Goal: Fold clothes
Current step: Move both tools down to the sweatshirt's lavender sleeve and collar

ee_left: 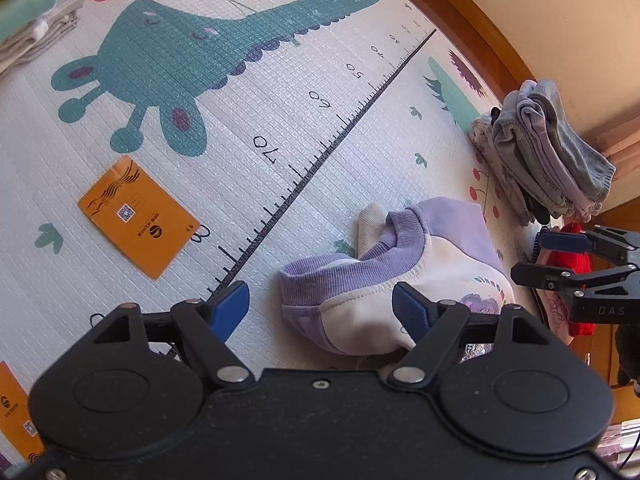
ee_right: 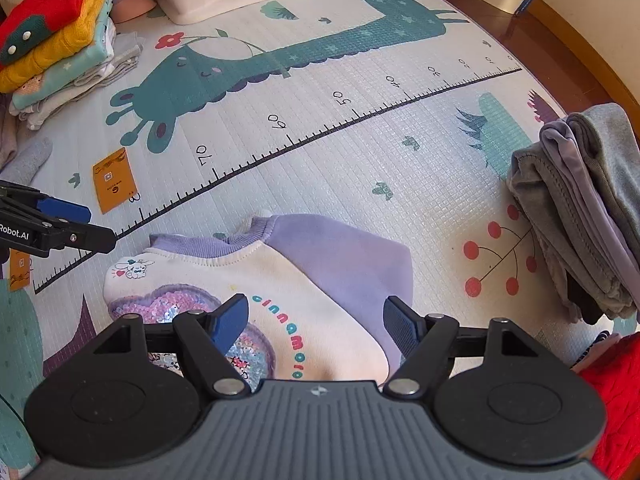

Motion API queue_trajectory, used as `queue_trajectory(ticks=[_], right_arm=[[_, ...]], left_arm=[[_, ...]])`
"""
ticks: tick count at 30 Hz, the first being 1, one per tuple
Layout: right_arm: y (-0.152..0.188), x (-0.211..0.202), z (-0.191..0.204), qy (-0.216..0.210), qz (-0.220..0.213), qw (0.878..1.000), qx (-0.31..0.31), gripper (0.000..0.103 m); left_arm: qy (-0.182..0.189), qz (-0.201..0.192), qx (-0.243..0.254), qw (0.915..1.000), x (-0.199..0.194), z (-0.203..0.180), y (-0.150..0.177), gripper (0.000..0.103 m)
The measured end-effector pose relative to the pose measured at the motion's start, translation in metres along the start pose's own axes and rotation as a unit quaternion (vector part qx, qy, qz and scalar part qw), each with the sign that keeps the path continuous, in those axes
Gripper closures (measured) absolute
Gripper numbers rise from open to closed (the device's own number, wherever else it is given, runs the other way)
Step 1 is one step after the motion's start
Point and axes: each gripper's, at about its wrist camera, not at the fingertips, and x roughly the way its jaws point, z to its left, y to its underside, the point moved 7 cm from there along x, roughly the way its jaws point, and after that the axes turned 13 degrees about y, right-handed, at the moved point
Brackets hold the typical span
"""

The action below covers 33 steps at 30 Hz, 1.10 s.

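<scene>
The left gripper (ee_left: 320, 308) hangs with its blue-padded jaws spread wide and nothing between them, just above the ribbed hem end of the cream-and-lilac sweatshirt (ee_left: 400, 276). The right gripper (ee_right: 314, 324) is equally wide apart and empty, poised over the sweatshirt's printed front near its lilac sleeve (ee_right: 352, 256). The garment lies folded on the giraffe play mat (ee_right: 320, 160), directly ahead of both tools. Beyond, an orange card (ee_left: 138, 216) rests on the mat beside the printed ruler line. A grey folded pile (ee_right: 580, 200) sits to the right, and a colourful stack of clothes (ee_right: 56, 48) to the far left.
</scene>
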Motion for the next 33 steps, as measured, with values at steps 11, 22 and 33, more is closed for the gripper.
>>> queue_trajectory(ticks=[11, 22, 33], right_arm=[[-0.021, 0.046, -0.002, -0.010, -0.045, 0.998, -0.053, 0.028], [-0.036, 0.093, -0.008, -0.043, -0.067, 0.996, -0.038, 0.010], [0.060, 0.076, -0.026, -0.116, -0.016, 0.989, -0.086, 0.061]], left_arm=[[0.064, 0.004, -0.040, 0.9972, 0.017, 0.033, 0.005, 0.024], [0.092, 0.030, -0.015, 0.9952, 0.048, 0.021, 0.028, 0.024], [0.113, 0.058, 0.082, 0.9884, 0.064, -0.013, 0.043, 0.029]])
